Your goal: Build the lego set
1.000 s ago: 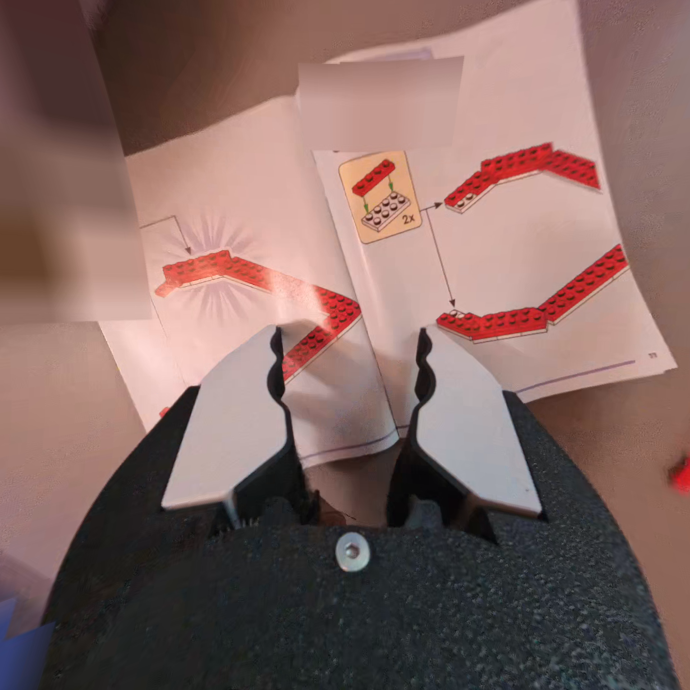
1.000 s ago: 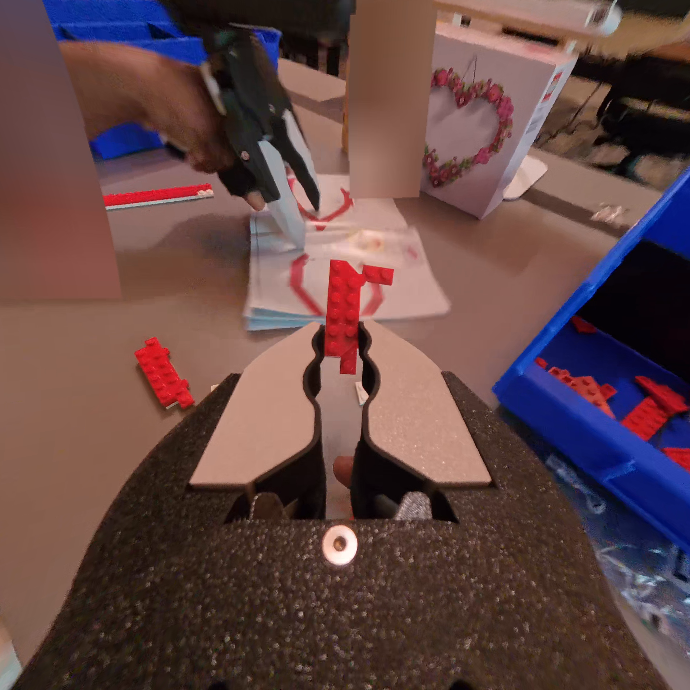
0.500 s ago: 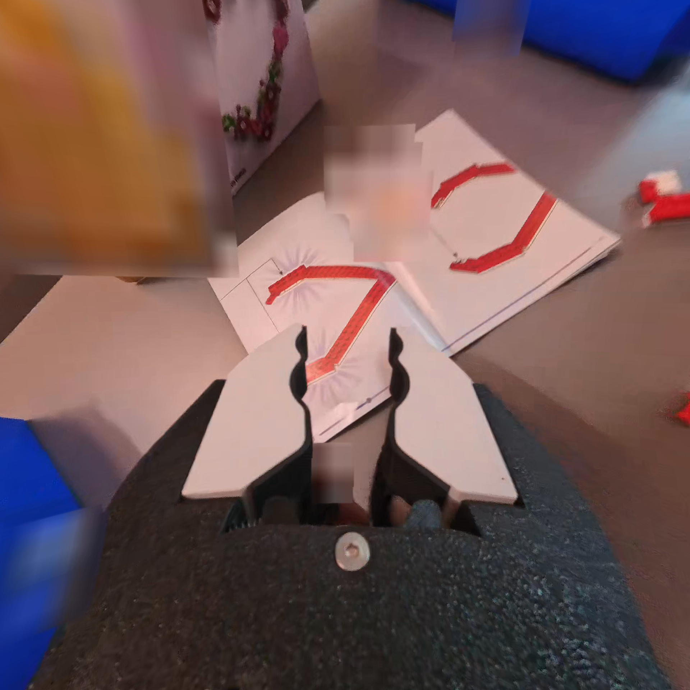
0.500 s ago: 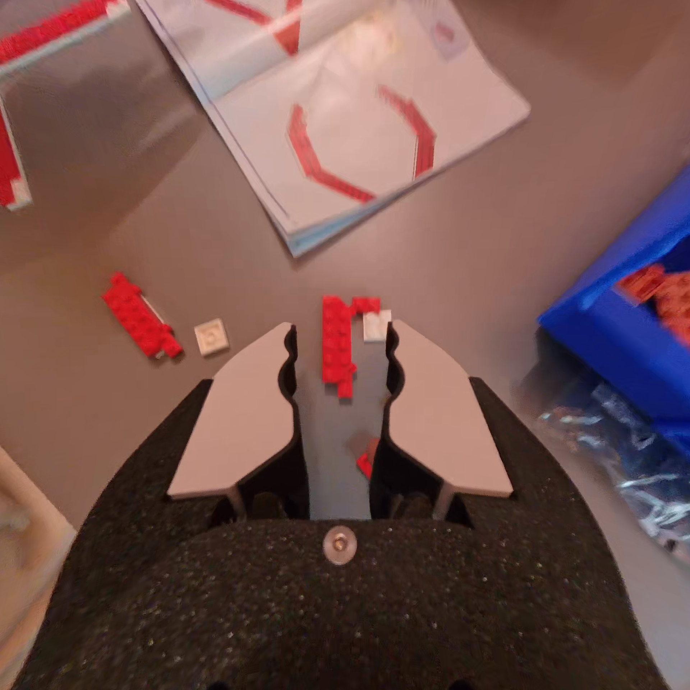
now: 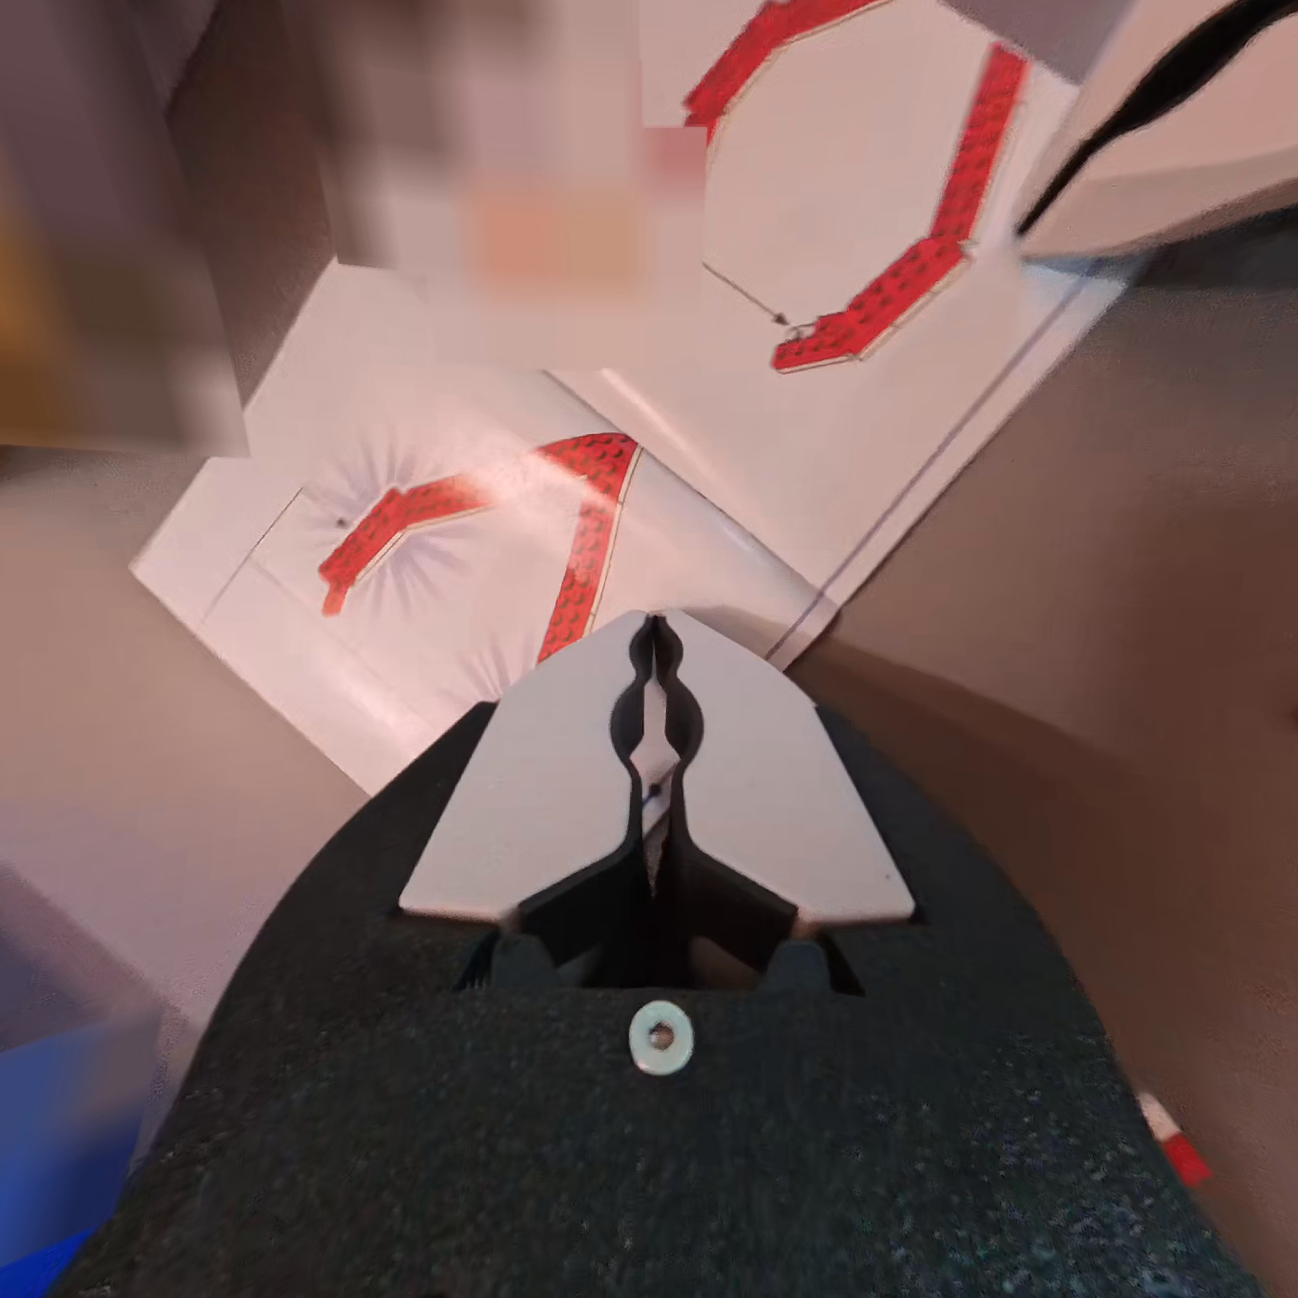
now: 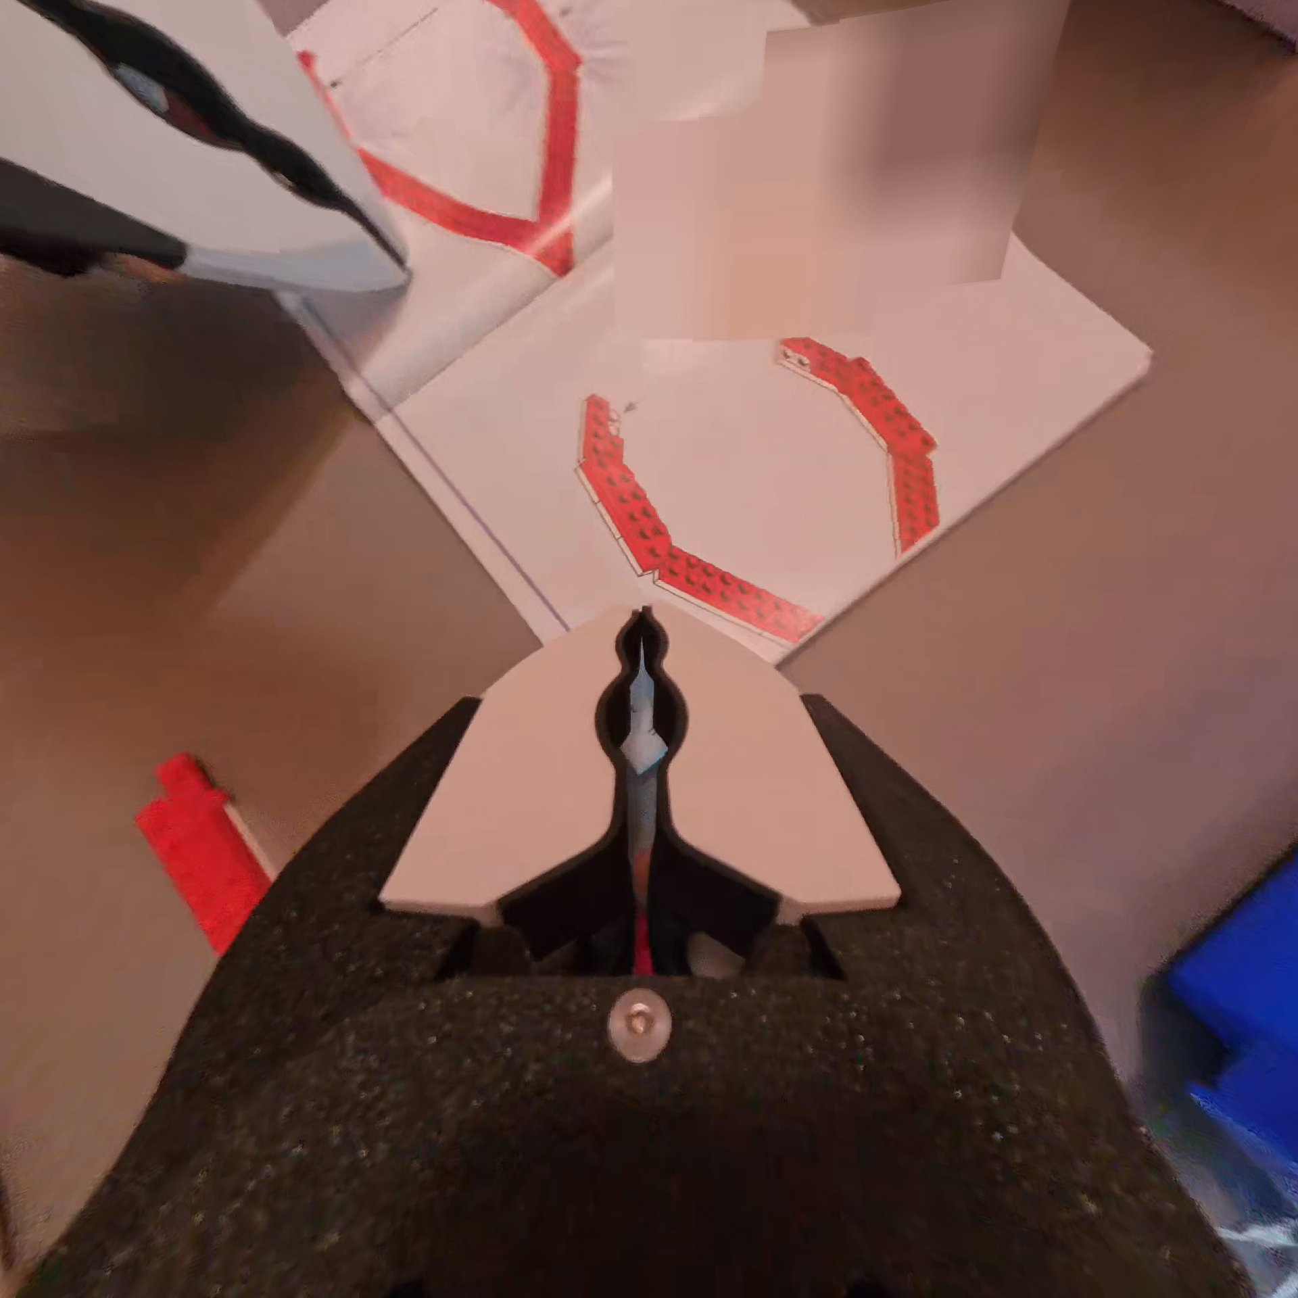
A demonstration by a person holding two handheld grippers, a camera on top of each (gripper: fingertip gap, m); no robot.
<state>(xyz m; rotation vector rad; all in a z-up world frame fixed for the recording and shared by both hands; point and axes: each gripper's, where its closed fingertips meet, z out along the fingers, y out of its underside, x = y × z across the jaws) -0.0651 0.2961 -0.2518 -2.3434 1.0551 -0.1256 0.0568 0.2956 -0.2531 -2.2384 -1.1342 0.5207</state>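
Observation:
An open instruction booklet [image 5: 808, 492] with red brick diagrams lies on the brown table; it also shows in the right wrist view [image 6: 737, 477]. My left gripper [image 5: 653, 621] is shut, with the booklet's near corner showing white between its fingers. My right gripper [image 6: 643, 618] is shut at another corner of the booklet, with a light blue stack of page edges showing in its gap. Each gripper shows in the other's view at the booklet's edge: the right one [image 5: 1039, 218] and the left one [image 6: 393, 260]. A red brick assembly [image 6: 197, 843] lies on the table left of my right gripper.
A blue bin [image 6: 1236, 1018] stands at the right, with clear plastic wrap [image 6: 1257, 1257] in front of it. A small red and white piece [image 5: 1180, 1152] lies at the lower right of the left wrist view. A blue blur [image 5: 42, 1124] fills that view's lower left.
My right gripper set down the red brick assembly, opened, moved to the booklet's corner and shut there. My left gripper went from open to shut at the booklet's near corner.

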